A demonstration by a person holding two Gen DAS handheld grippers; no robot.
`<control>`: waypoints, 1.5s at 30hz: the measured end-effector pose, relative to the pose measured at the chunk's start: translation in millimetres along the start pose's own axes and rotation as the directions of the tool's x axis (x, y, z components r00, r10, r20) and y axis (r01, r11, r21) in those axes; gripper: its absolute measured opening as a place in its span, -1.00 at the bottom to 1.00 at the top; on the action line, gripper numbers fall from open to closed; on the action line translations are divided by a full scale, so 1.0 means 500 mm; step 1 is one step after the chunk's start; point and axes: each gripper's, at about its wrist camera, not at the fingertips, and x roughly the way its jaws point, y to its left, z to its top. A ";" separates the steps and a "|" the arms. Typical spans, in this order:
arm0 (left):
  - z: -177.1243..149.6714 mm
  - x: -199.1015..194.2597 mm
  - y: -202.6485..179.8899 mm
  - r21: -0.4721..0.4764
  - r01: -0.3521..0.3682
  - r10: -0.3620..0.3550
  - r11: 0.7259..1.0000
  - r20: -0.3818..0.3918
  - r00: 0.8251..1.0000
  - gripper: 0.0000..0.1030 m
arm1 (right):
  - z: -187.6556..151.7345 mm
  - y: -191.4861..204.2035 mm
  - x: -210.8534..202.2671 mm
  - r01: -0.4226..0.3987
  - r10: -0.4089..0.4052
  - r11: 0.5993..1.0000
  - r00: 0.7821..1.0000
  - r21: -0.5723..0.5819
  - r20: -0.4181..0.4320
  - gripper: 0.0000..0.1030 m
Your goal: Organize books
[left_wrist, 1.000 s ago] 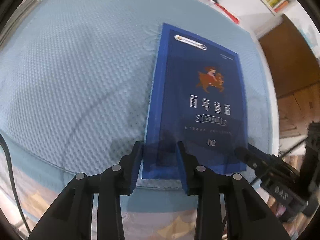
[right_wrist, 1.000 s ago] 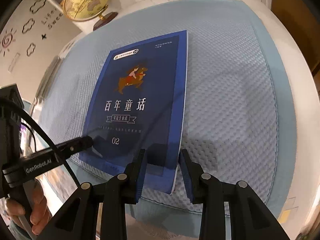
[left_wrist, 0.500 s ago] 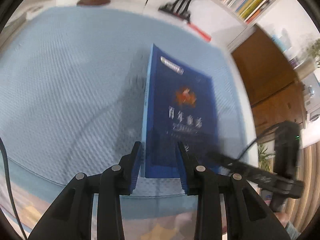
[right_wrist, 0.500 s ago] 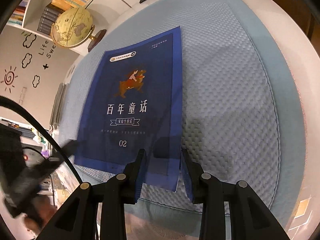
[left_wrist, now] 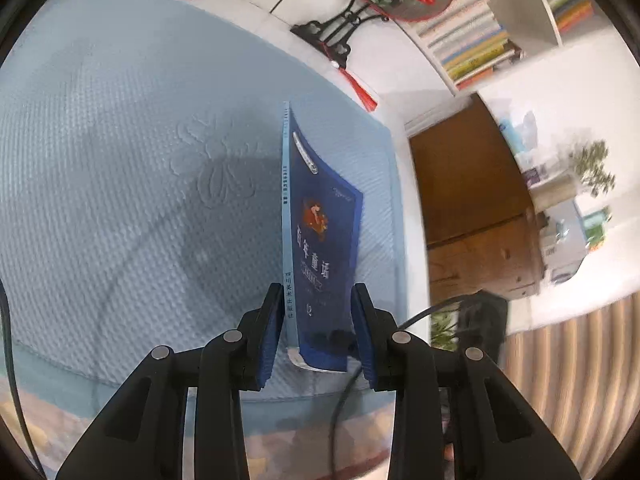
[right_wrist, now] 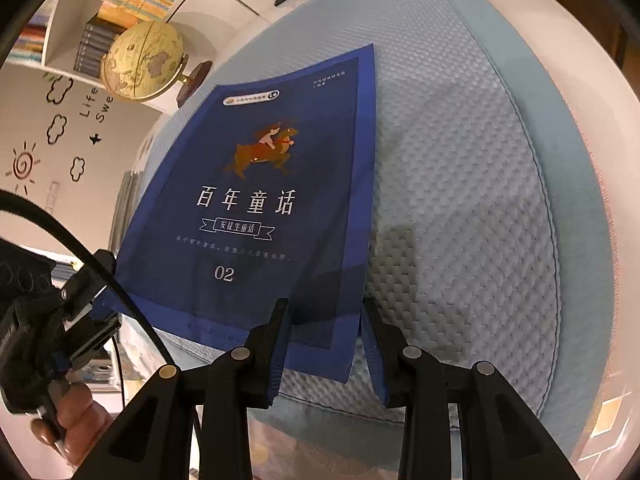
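The book (left_wrist: pixel 324 240) has just come up off the mat (left_wrist: pixel 120 160). A second ago it lay flat on the quilted blue surface; now, in the left wrist view, it stands nearly on edge, pale-blue spine toward the camera and the dark-blue cover turned to the right, its shadow spread on the mat behind it. The left gripper (left_wrist: pixel 316 320) is pinching the book's bottom edge near the spine, one pad on each face. In the right wrist view the right gripper (right_wrist: pixel 324 344) grips the same bottom edge at the corner away from the spine, its jaws closed on the thin cover there.

With the book lifted and turned upright, it looks ready to be carried to the shelf (left_wrist: pixel 480 40) beyond the mat, where other books already stand in rows.

The book is a thin, glossy paperback and it bows slightly along its length, so it is limp rather than stiff. The mat is soft, with a waffle texture and an embossed flower. Past the mat's far edge stand a round globe (right_wrist: pixel 142 60) on a wooden base and a black scrolled stand (left_wrist: pixel 340 28).
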 end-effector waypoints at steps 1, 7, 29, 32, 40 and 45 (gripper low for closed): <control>0.002 0.013 0.018 -0.042 0.021 -0.022 0.999 -0.032 0.999 -0.43 | 0.001 -0.003 0.000 -0.006 0.006 1.000 1.000 0.008 -0.003 -0.35; 0.014 0.029 0.042 -0.169 0.143 -0.150 0.975 -0.029 0.988 -0.43 | 0.004 -0.015 -0.001 -0.043 0.044 0.999 0.999 0.031 -0.018 -0.35; 0.040 0.151 0.000 -0.391 0.294 -0.362 0.872 -0.111 0.926 -0.78 | 0.075 -0.082 -0.049 -0.326 0.333 0.917 0.943 0.231 0.010 0.55; 0.043 0.164 -0.007 -0.390 0.280 -0.350 0.877 -0.121 0.929 -0.78 | 0.078 -0.092 -0.037 -0.369 0.374 0.892 0.927 0.259 0.032 0.47; 0.038 0.170 -0.014 -0.356 0.215 -0.284 0.910 -0.156 0.946 -0.78 | 0.094 -0.045 -0.048 -0.254 0.251 0.960 0.967 0.113 0.046 -0.03; 0.032 0.169 -0.045 -0.183 0.050 -0.084 0.982 -0.182 0.980 -0.66 | 0.100 -0.044 -0.057 -0.170 0.166 0.984 0.983 0.054 0.078 -0.34</control>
